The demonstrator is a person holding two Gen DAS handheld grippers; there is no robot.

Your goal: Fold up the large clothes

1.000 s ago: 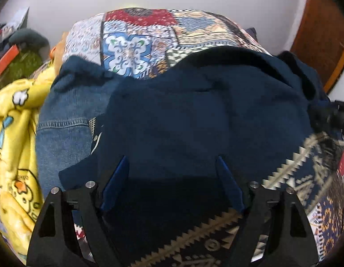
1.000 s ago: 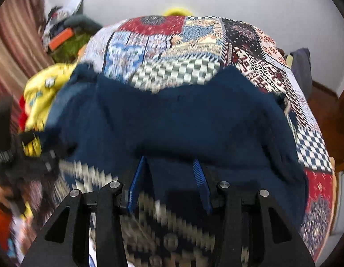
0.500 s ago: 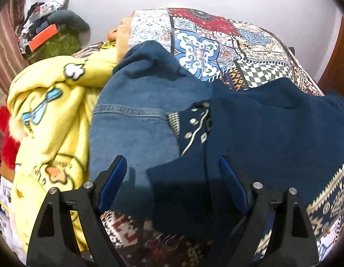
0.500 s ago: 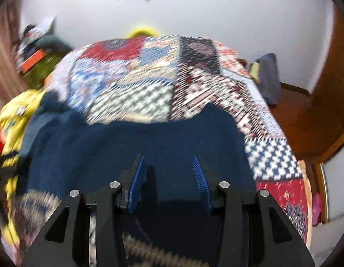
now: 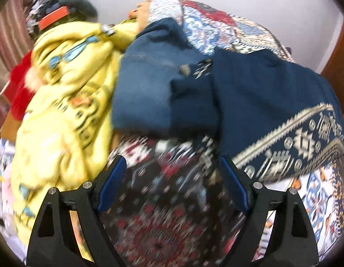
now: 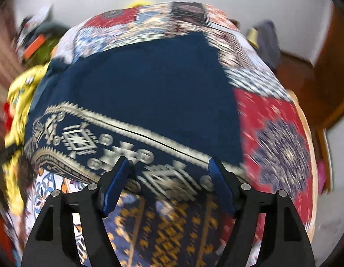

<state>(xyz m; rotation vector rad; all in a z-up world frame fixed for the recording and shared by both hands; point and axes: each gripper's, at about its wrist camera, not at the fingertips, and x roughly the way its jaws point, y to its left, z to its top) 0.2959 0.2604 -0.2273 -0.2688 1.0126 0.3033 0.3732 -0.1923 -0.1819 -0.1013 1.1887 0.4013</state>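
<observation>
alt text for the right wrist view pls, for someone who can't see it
A navy garment with a cream patterned border lies spread flat on a patchwork bedspread. The right gripper sits over the garment's near border, jaws open and empty. A yellow blanket is bunched at the left edge; the frame is motion-blurred.

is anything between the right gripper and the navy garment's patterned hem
Nothing visible. The right gripper is open right at the patterned hem of the navy garment, which lies on the bedspread. The yellow blanket sits off to the left.
</observation>
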